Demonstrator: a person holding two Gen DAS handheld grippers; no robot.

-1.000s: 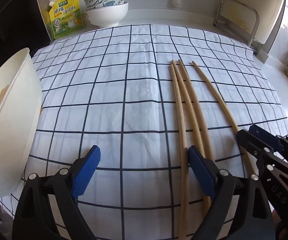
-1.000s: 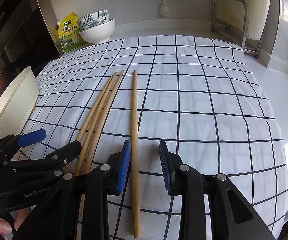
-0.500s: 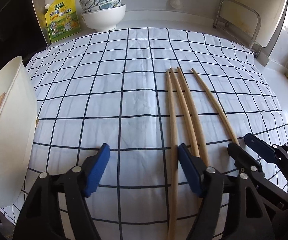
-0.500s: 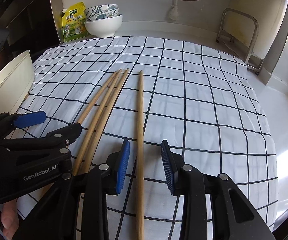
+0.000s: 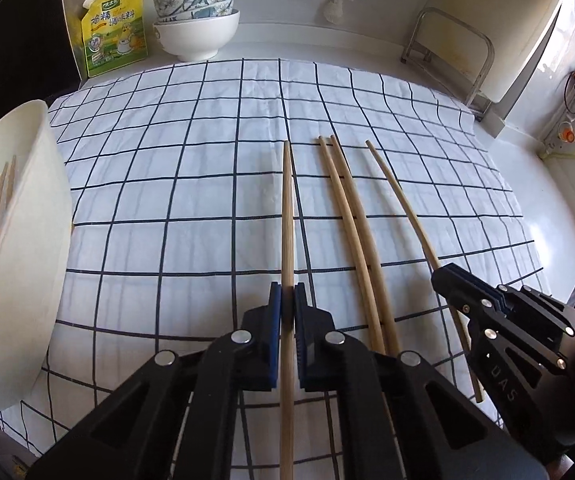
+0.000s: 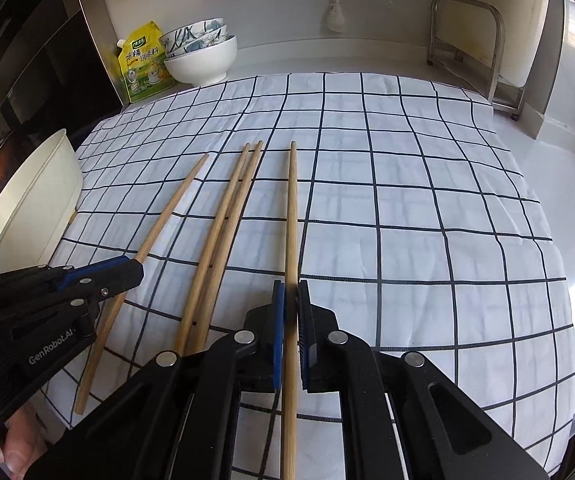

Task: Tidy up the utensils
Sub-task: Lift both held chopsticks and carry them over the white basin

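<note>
The tablecloth (image 5: 207,184) is white with a dark navy grid. The chopsticks (image 5: 351,216) are pale tan wood. Both tongs are black with blue pads (image 6: 278,332). The pouch (image 5: 113,28) is yellow-green; the top bowl (image 5: 193,0) carries blue floral patterning above a plain white bowl (image 5: 195,36).

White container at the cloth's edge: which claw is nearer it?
Left. The left claw, shut on a chopstick, sits toward the white container; the right claw grips another chopstick beyond two loose chopsticks.
</note>
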